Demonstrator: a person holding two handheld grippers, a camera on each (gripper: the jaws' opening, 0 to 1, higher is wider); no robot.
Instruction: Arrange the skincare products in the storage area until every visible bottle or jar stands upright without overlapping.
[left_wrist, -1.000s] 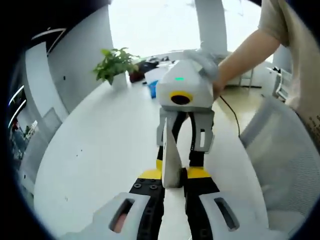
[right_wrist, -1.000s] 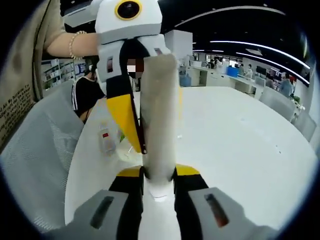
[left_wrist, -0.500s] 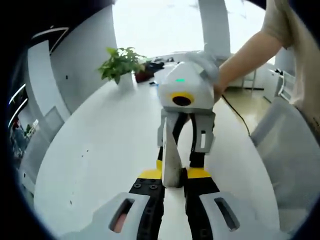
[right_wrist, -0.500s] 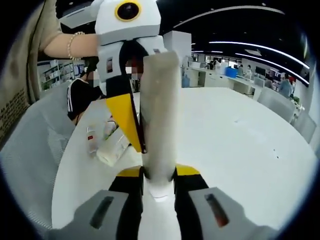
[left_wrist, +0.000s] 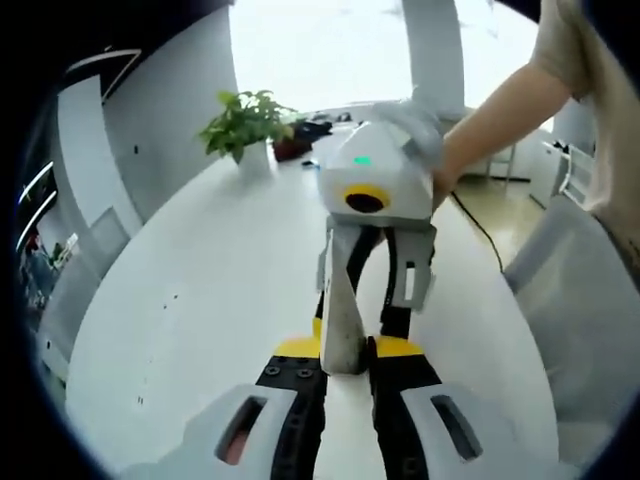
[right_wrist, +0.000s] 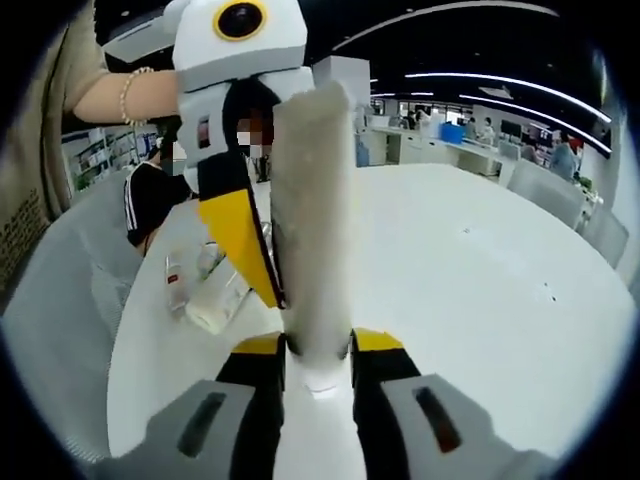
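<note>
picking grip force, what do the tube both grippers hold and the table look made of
Tube: probably soft plastic with a matte, frosted off-white finish; its surface looks dull and faintly grainy, with no glare. It is clamped between the right gripper and the left gripper.
Table: smooth white top, likely laminate or painted board; it shows a soft, even sheen.
</note>
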